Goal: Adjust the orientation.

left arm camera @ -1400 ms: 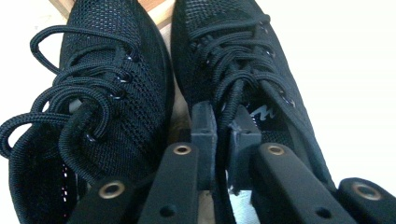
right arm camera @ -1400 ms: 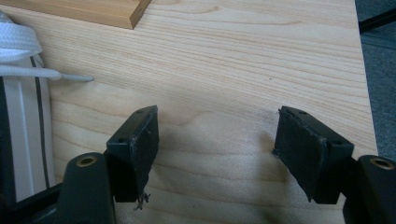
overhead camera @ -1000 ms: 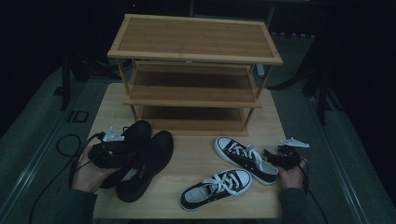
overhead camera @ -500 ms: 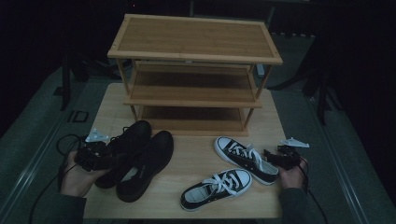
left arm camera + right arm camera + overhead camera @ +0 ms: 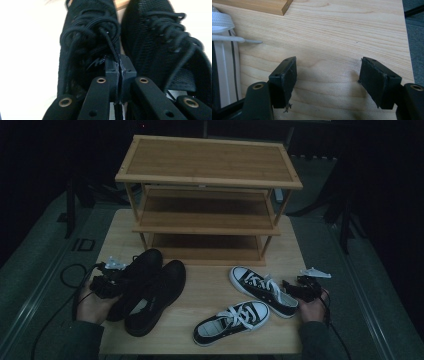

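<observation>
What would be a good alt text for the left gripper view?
The left gripper, its black jaws pressed together with only a thin seam between them, sits at the laces of the left black sneaker. A second black sneaker lies close beside it on the right, on a brightly lit table.

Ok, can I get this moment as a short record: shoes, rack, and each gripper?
rack: wooden rack, three shelves, all bare, at the back of the table
black shoes: a pair, side by side, front left
sneakers: a white-laced pair, apart, front right
left gripper: fingers just closed, now shut at a black shoe's laces; a pinched lace can't be told
right gripper: open over bare table beside a sneaker
</observation>
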Demonstrator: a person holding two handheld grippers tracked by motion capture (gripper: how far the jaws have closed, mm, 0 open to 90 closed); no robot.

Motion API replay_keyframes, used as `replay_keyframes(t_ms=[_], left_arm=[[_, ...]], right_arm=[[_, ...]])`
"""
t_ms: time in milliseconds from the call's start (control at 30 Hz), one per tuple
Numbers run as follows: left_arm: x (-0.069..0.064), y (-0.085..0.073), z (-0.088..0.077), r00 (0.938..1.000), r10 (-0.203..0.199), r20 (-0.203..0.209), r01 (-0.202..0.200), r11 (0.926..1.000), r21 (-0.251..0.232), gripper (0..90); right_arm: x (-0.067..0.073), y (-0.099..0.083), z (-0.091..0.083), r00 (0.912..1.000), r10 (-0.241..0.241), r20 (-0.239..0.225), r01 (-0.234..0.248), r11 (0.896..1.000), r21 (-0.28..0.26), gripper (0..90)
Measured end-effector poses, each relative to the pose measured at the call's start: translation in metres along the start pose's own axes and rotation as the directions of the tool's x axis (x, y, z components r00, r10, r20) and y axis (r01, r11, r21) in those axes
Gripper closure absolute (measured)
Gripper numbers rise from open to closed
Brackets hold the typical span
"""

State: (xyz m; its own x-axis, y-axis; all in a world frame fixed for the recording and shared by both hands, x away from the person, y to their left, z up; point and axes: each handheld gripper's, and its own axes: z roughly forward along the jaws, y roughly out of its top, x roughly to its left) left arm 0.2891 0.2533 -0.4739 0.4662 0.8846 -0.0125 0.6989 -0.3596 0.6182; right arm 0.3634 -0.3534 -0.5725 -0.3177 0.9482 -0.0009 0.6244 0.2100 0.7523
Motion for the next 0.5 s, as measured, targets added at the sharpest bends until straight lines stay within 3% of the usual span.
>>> replay_keyframes(t_ms=[233, 433, 500], left_arm=[[-0.0066, 0.0041, -0.0002, 0.997, 0.077, 0.011, -0.077, 0.996, -0.046, 87.7], [-0.0014, 0.0028, 0.0025, 0.9968, 0.036, 0.071, -0.034, 0.9988, -0.035, 86.4], [0.0018, 0.0005, 0.002, 0.9932, 0.013, 0.115, -0.009, 0.9994, -0.035, 80.7]], right_arm=[[0.0001, 0.0, 0.0, 1.0, 0.0, 0.0, 0.0, 1.0, 0.0, 29.9], [0.0, 0.0, 0.0, 1.0, 0.0, 0.0, 0.0, 1.0, 0.0, 29.9], [0.0001, 0.0, 0.0, 1.0, 0.0, 0.0, 0.0, 1.0, 0.0, 29.9]])
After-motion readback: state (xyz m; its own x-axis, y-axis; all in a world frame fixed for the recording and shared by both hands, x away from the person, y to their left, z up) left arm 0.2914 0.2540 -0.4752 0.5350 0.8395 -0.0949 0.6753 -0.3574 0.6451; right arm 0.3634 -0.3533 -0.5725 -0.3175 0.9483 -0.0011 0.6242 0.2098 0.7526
